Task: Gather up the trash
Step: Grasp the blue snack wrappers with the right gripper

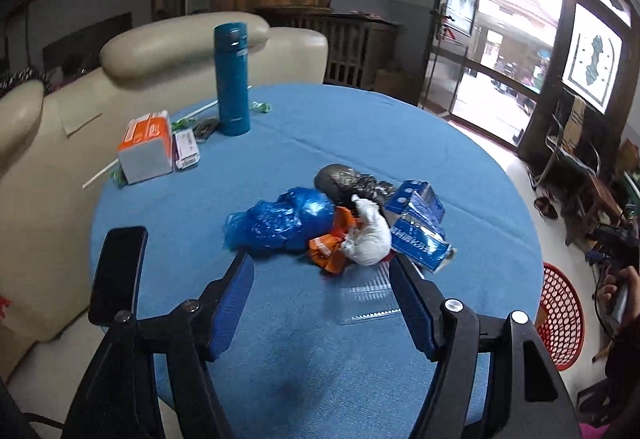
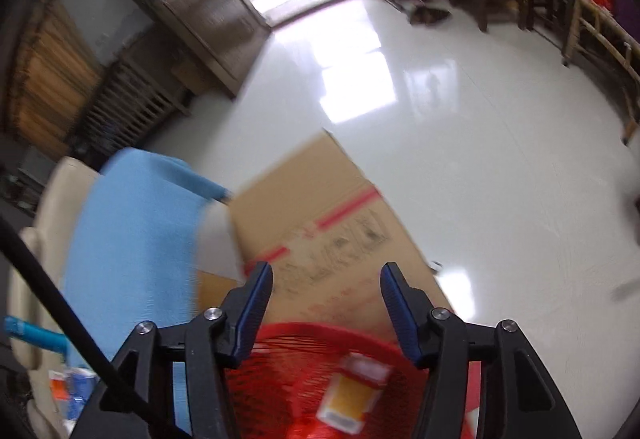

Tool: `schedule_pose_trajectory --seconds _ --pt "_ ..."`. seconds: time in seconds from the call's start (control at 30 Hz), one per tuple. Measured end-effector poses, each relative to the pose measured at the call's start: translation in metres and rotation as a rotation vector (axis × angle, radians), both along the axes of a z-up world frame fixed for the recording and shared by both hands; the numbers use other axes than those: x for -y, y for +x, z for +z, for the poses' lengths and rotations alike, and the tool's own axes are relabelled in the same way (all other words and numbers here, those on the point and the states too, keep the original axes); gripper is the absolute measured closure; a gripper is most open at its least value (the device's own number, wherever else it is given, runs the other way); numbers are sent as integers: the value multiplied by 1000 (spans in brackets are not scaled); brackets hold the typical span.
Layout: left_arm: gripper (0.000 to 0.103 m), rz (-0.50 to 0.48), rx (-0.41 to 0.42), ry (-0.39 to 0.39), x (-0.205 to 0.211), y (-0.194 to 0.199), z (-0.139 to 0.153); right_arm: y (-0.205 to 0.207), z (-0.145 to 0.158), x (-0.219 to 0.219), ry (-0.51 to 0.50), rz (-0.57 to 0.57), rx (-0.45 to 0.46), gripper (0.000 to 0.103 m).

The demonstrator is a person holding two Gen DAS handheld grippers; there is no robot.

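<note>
The left gripper [image 1: 322,271] hung above the blue-covered worktop [image 1: 400,143], its jaws wide and empty, aimed at the heap of trash near the middle. That heap held a crumpled blue plastic bag [image 1: 280,223], an orange wrapper [image 1: 330,247], a white wad [image 1: 370,235], a blue foil box [image 1: 418,229] and a dark bag [image 1: 344,179] behind them; a clear plastic tray [image 1: 366,299] lay just in front, between the jaw tips. A teal flask [image 1: 232,79], a tissue box [image 1: 146,147] and a phone [image 1: 116,275] stood well apart and looked like keepers, not rubbish.

The right gripper [image 2: 326,287] was over the red basket [image 2: 296,371] on the floor beside the worktop, jaws parted with nothing between them — a small red-and-yellow carton [image 2: 352,395] sat blurred inside the basket, seemingly just dropped.

So the step in hand was, I judged, one drop done and the next pick due. The left would need to descend onto the nearest piece — likely the tray or white wad — and close gently, since the crumpled items could slip.
</note>
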State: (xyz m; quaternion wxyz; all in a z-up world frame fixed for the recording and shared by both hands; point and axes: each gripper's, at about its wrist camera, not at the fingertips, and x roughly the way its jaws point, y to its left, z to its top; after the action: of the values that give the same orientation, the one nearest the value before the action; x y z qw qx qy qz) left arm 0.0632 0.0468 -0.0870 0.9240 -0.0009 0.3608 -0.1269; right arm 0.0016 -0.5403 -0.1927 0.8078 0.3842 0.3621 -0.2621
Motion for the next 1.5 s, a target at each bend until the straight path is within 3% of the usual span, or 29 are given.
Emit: schedule_pose_trajectory --seconds 0.17,0.27,0.37,0.47,0.63,0.8,0.93,1.0,1.13,1.23,1.3,1.33,1.37,1.4,1.5 --pt "31 0 -56 -41 -7 2 -23 48 47 -99 156 374 187 36" --pt "31 -15 -62 -30 -7 -6 -29 83 42 -174 308 583 196 36" --pt "31 -30 -62 -38 -12 -11 -29 120 21 -234 470 679 145 35" --pt "31 -24 -44 -33 -21 -17 -26 152 9 -271 521 667 90 35" --pt "31 -14 -37 -50 -31 -20 -26 200 4 -301 385 587 -8 27" --pt "31 -47 -46 -57 -23 -18 -27 232 -13 -310 381 545 -112 25" --pt "31 -81 -42 -54 -13 -18 -24 240 -19 -323 313 515 -156 24" --pt "31 -101 -34 -44 -7 -18 -22 243 -21 -327 300 511 -139 27" --pt "30 -146 -50 -16 7 -13 -27 241 -22 -317 313 537 -115 66" --pt "30 -163 -97 -33 14 -2 -36 233 -25 -299 376 532 -88 66" --pt "30 -170 -127 -50 18 6 -41 229 -29 -289 464 523 -65 64" --pt "30 -168 -137 -58 20 10 -43 227 -32 -282 523 505 -42 57" --pt "30 -160 -148 -68 20 13 -44 227 -32 -279 552 496 -26 28" --pt "30 -152 -155 -78 20 15 -45 227 -30 -278 556 492 -5 17" --pt "30 -133 -158 -111 15 16 -46 234 -21 -284 519 517 -6 13"
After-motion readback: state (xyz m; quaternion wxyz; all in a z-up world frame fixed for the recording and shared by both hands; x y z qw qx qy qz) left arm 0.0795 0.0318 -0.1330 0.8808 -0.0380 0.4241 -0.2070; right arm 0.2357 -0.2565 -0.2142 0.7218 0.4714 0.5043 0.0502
